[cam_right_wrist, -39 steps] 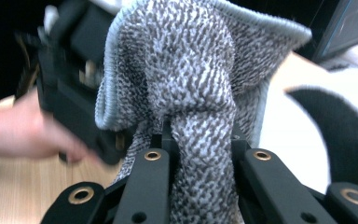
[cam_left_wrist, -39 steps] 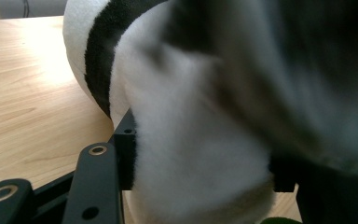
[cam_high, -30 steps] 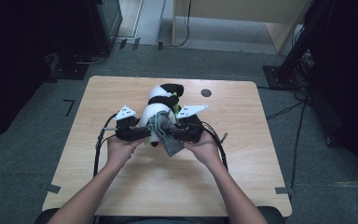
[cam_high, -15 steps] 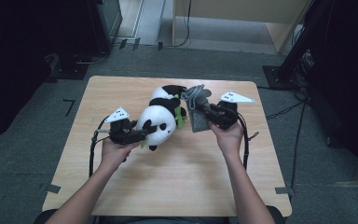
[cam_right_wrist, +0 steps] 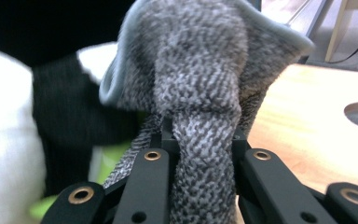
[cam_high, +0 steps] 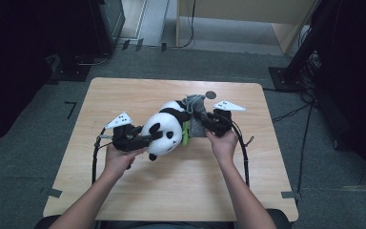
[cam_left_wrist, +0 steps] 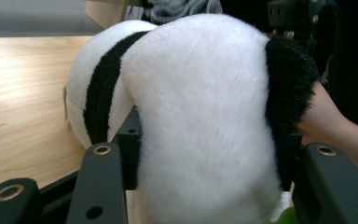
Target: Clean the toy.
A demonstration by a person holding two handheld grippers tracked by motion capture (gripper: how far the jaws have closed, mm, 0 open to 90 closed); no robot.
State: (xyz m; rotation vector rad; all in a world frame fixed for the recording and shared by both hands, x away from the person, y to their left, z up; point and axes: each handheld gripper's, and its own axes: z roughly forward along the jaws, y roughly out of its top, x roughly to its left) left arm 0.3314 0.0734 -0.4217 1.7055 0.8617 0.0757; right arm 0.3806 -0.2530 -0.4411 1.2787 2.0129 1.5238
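We held the panda plush (cam_high: 164,132), lying mid-tabletop (cam_high: 181,191), by its head in the left gripper (cam_high: 138,139) as its jaws were closing, while the right gripper (cam_high: 204,120), clenched on the grey knit garment (cam_high: 194,102) beside the panda, needed a steady outward pull.

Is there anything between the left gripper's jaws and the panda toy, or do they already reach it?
Nothing visible stands between them. In the left gripper view the panda toy sits directly between the left gripper jaws, its plush against both. The right gripper, on the toy's far side, holds a grey knitted cloth.
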